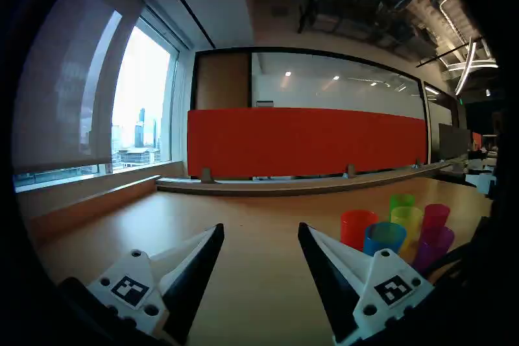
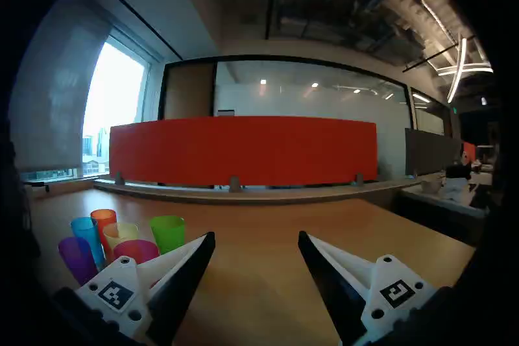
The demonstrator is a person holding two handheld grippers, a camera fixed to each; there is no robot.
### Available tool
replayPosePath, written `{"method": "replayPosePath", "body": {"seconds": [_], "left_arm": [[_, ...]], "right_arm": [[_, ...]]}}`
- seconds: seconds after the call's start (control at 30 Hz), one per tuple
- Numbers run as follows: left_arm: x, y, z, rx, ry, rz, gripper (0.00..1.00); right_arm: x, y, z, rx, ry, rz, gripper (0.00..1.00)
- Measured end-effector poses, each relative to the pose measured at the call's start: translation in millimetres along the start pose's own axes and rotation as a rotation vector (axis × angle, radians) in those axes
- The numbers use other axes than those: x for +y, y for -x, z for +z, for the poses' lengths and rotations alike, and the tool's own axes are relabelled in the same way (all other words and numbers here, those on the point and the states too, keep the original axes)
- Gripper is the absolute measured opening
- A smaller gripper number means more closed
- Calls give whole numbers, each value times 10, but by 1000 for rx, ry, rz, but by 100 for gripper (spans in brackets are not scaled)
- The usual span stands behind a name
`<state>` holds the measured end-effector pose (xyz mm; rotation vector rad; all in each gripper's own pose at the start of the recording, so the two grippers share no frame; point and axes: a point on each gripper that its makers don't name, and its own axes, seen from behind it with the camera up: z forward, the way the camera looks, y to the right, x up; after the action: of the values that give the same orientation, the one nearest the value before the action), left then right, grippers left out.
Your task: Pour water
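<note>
Partly behind the right gripper (image 2: 256,242), jaws apart, cups (image 2: 120,234) cluster; left gripper (image 1: 261,232) equally spread

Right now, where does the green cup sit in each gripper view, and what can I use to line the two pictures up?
Left gripper view: the green cup is at lower right, at the back of the cup cluster, behind the yellow cup.
Right gripper view: the green cup is at lower left, on the cluster's right side.
Shared landmark: the red partition spans the middle of both.
</note>
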<state>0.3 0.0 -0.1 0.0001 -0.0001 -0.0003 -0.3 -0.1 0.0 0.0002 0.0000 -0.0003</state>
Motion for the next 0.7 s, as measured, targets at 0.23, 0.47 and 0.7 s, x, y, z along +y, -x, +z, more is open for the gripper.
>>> {"method": "replayPosePath", "body": {"seconds": [0.23,0.47,0.7], "left_arm": [[3,-5,-2,0,-1,0,84],[4,-22,-8,-1,2,0,84],[68,-73,32,-25,24,-7,84]], "right_arm": [[-25,8,-7,1,-12,-1,99],[-55,-8,-28,2,-35,0,99],[-50,-272,-2,12,-41,-27,99]]}}
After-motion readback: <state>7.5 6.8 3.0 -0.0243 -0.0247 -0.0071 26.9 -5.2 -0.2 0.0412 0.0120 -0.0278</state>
